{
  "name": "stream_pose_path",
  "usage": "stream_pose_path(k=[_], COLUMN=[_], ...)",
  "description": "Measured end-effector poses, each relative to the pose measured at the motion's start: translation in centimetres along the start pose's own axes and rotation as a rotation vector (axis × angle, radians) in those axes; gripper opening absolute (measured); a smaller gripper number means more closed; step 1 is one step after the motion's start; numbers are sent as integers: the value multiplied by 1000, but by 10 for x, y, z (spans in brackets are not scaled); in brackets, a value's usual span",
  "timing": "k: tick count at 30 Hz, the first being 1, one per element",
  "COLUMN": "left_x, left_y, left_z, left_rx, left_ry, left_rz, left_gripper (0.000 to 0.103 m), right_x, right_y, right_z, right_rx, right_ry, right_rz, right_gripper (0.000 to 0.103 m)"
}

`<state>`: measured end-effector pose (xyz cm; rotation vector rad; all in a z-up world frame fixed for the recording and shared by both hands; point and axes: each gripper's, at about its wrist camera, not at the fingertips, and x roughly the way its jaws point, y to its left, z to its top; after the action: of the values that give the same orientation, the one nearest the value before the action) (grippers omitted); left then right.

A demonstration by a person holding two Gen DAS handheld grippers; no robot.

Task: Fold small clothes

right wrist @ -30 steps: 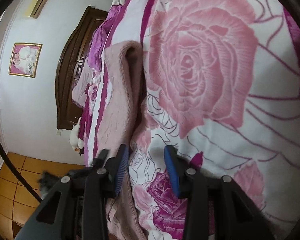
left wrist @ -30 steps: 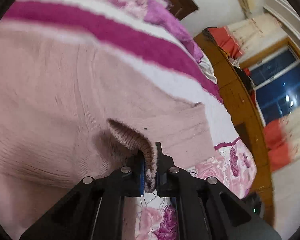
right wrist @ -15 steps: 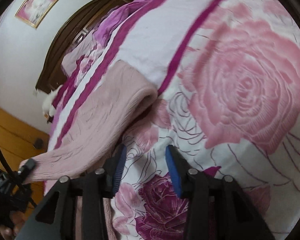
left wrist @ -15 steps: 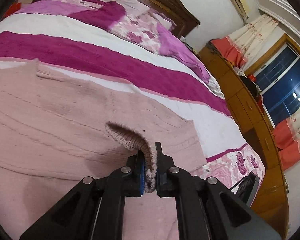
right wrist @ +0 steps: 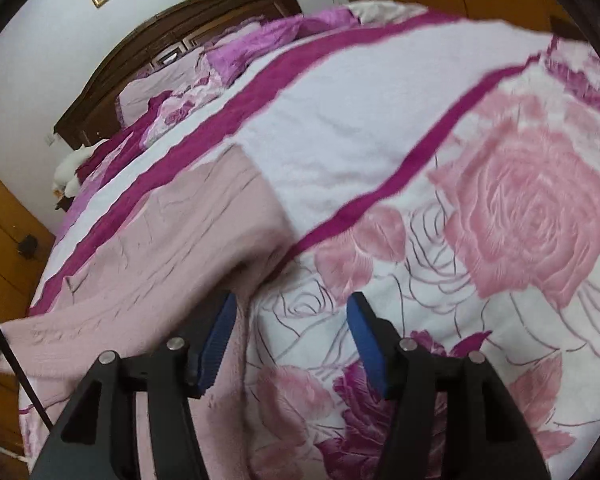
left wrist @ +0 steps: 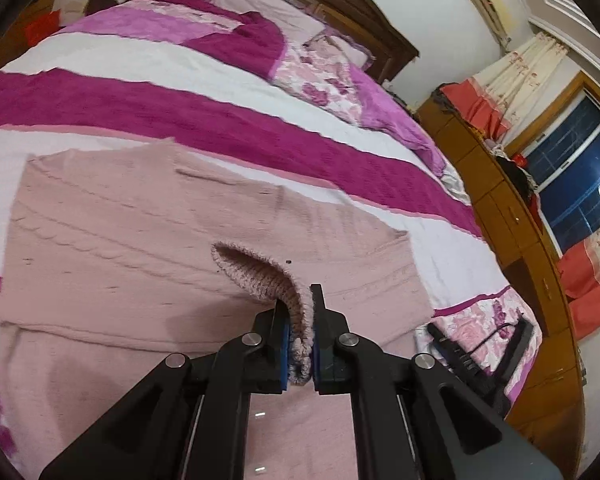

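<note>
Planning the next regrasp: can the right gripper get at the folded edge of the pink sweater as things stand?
Probably yes. The right gripper is open with nothing between its pads, its jaws having just been opening. The pink sweater has its folded edge beside the left pad, and only bedspread lies around it.

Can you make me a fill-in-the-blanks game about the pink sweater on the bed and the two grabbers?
1. The left gripper is shut on the ribbed ____ of the pink sweater.
2. The right gripper has been opening its jaws, and between them there is ____.
3. The pads on the right gripper's fingers are coloured ____.
4. The sweater lies on a bedspread printed with big pink ____.

Missing words: cuff; nothing; blue; roses
</note>
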<state>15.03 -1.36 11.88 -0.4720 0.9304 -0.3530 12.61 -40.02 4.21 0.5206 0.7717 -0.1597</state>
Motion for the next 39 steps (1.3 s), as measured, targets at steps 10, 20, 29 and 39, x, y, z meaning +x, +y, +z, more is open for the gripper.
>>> stream_pose_path(k=[10,20,29,39], left_x=[-13,0,13,47], left_y=[52,66,82,111], left_z=[7,37,57,32], left_rx=[-34,18,89,85], left_ry=[5,-13,6,84], left_rz=[62,145,304,389], left_gripper=[0,0,0,0], right_x=[-12,19,26,19], right_y=[-7,16,0,10], right_z=[22,12,11,8], right_rx=[28,-55,26,-12], right_ry=[-61,23,41,-30], right_rz=[0,-17,17,-26], right_gripper=[60,60,60,60])
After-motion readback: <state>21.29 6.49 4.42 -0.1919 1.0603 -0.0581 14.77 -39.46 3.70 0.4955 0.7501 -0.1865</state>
